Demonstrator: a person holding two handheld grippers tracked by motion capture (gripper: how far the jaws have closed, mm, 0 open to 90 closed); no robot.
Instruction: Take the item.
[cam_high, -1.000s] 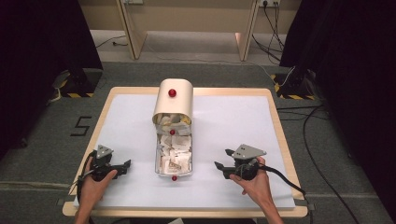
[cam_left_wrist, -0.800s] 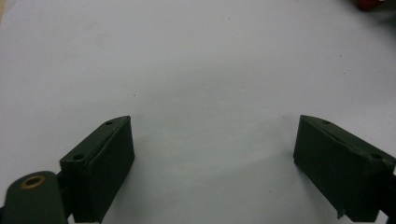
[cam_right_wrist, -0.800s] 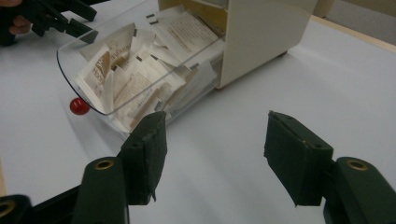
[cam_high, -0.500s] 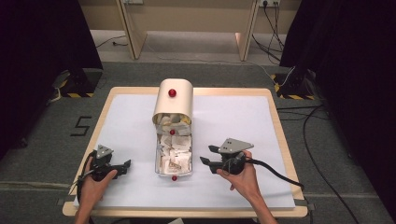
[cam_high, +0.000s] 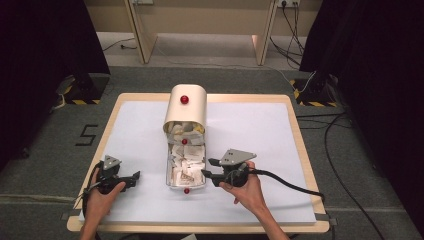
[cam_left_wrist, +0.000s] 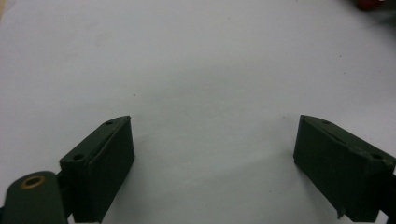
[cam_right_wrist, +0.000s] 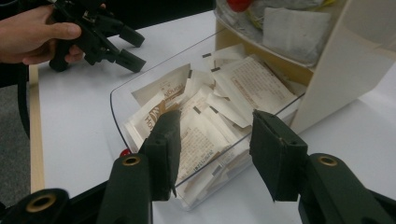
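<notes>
Since the earlier frame the right gripper (cam_high: 206, 169) is brought beside the clear tray (cam_high: 171, 184) of sachets (cam_right_wrist: 219, 107), its empty jaws just closing; the left gripper (cam_high: 134, 177), left of the tray, is held open. The tray's wall may be struck and shoved

free: bare white sheet (cam_high: 130, 135) left and right | obstacles: clear tray (cam_high: 170, 170); cream box (cam_high: 186, 107) mid-table

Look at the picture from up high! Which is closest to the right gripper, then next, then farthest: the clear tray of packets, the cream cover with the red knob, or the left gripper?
From the right gripper:
1. Clear tray of packets, right beside its jaws.
2. Left gripper, across the tray, near the table's front.
3. Cream cover, farther back, at the tray's far end.
The last two are nearly tied.
</notes>
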